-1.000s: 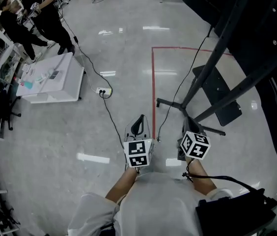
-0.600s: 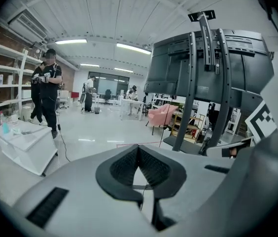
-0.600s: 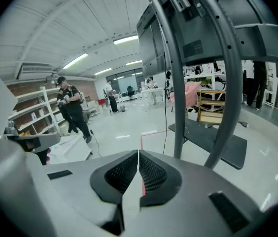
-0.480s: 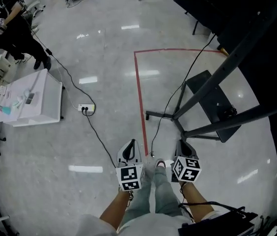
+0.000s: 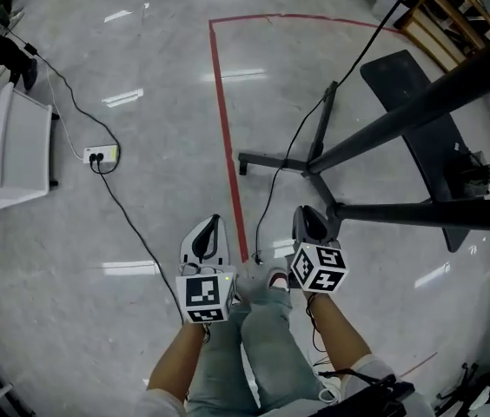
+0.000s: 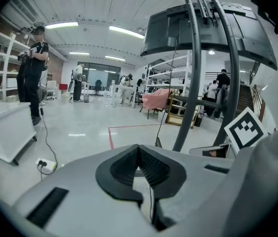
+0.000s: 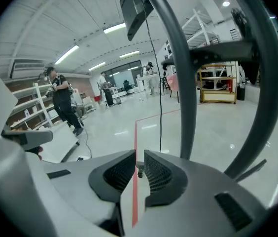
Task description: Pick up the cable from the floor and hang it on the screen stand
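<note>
Cable [image 5: 270, 196] lies slack on the floor [image 5: 158, 68], a thin black line running from beside the red tape line [image 5: 225, 137] near the person's feet, past the base legs of the screen stand [image 5: 384, 124]. By the look of it, nothing of the task is done: no part of the cable is lifted or hung. Both tongs hang at waist level, well above it. The left gripper [image 5: 211, 233] has its pads pressed together at the tips, holding nothing. The right gripper [image 5: 307, 222] shows a narrow slit between its 2 pads, also empty. Left to do: reach down, grasp, lift, drape over the stand.
</note>
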Motion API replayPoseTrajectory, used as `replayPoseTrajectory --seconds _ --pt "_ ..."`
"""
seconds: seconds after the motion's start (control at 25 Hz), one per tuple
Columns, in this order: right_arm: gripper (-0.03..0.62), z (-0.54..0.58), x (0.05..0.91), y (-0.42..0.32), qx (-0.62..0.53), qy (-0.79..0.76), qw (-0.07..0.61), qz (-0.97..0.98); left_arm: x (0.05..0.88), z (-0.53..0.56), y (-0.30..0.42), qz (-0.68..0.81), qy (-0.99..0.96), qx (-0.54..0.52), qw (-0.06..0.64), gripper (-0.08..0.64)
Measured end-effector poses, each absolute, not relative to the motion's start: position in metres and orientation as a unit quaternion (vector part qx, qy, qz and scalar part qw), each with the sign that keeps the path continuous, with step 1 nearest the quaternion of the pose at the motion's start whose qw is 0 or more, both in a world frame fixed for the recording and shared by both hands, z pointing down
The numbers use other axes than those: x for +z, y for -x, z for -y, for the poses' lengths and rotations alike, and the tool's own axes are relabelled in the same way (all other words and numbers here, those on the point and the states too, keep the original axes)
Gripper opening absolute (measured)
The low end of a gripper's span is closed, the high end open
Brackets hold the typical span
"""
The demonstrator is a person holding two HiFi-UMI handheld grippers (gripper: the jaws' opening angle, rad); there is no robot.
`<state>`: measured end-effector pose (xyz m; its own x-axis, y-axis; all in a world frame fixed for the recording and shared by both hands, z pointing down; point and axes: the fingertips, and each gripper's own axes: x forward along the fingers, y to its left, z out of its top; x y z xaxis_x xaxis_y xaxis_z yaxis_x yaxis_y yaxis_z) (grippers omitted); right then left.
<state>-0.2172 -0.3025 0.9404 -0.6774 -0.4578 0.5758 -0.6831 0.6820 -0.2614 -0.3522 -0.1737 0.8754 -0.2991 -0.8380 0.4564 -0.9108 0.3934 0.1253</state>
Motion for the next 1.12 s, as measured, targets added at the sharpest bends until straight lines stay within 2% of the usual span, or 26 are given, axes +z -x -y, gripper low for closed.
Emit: replayPoseTrajectory --seconds 0.12,0.32,0.48,0.72,1.12 --pt "0.073 0.326 1.046 0.230 0.235 -0.320 0.237 0.887 0.957 0.223 0.374 0.790 -0.572 0.077 0.209 -0.002" --pt "0.075 0.353 1.198 0.239 0.234 -0.329 0.237 0.883 1.052 0.287 0.374 0.750 -0.629 0.067 0.194 -0.002" --pt "0.075 0.361 1.285 0.250 0.238 -0.331 0.251 0.878 1.100 0.302 0.360 0.726 -0.658 0.091 0.179 -0.002" --pt "0.075 0.365 1.347 0.260 0.240 -0.326 0.279 0.871 1.145 0.296 0.345 0.717 -0.662 0.131 0.175 -0.002" --pt "0.075 0.362 1.380 0.276 0.245 -0.315 0.315 0.861 1.148 0.284 0.351 0.723 -0.654 0.134 0.178 -0.002"
